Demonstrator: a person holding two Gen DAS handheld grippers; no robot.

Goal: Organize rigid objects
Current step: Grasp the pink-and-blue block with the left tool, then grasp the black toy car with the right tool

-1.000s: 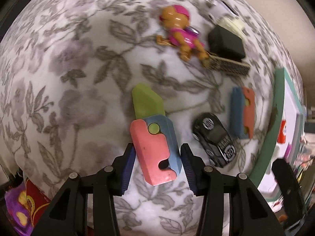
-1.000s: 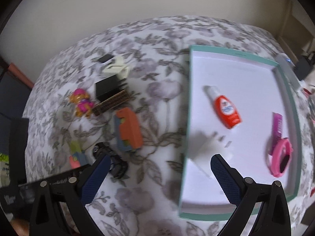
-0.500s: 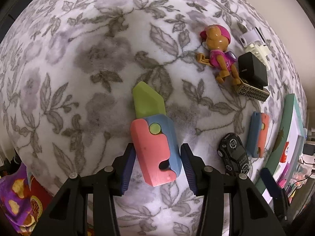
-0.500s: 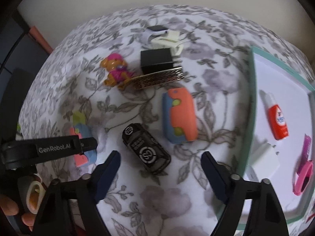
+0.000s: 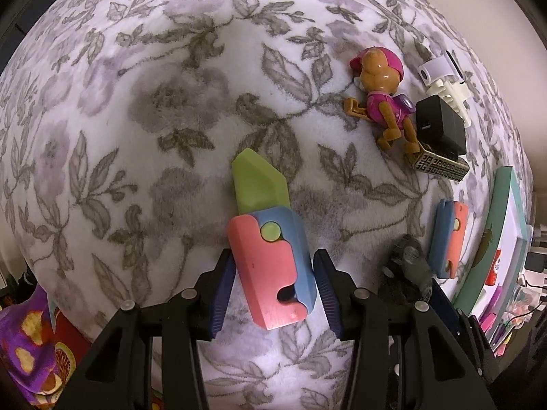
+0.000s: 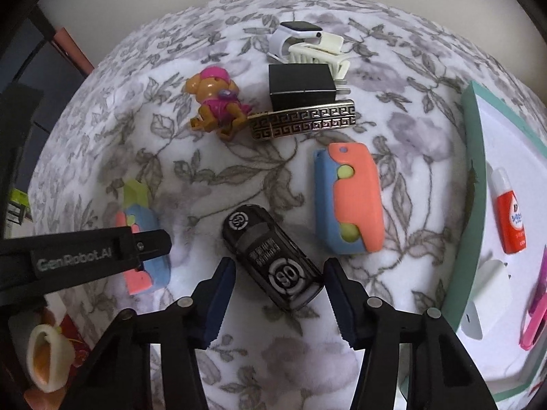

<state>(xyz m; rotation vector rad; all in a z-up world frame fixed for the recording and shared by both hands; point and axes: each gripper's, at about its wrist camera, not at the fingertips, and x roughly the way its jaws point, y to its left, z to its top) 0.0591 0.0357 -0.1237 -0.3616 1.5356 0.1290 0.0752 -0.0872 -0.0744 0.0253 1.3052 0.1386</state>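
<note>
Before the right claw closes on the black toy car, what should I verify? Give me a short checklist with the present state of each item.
1. Right claw open: ok.
2. Black toy car between its fingers: ok, its rear end lies in the gap.
3. Car lined up with the fingers: not ok, it lies diagonally.
4. Neighbours clear: ok, the orange and blue toy lies apart from the car.
5. Left claw out of the way: ok, it holds the pink and blue toy knife off to the side.
6. Room in the tray: ok, white floor is free.

a floral blanket (image 6: 239, 157) carries a toy car (image 6: 271, 256), figurine (image 6: 215, 102) and tray (image 6: 473, 177) (teal-rimmed).
</note>
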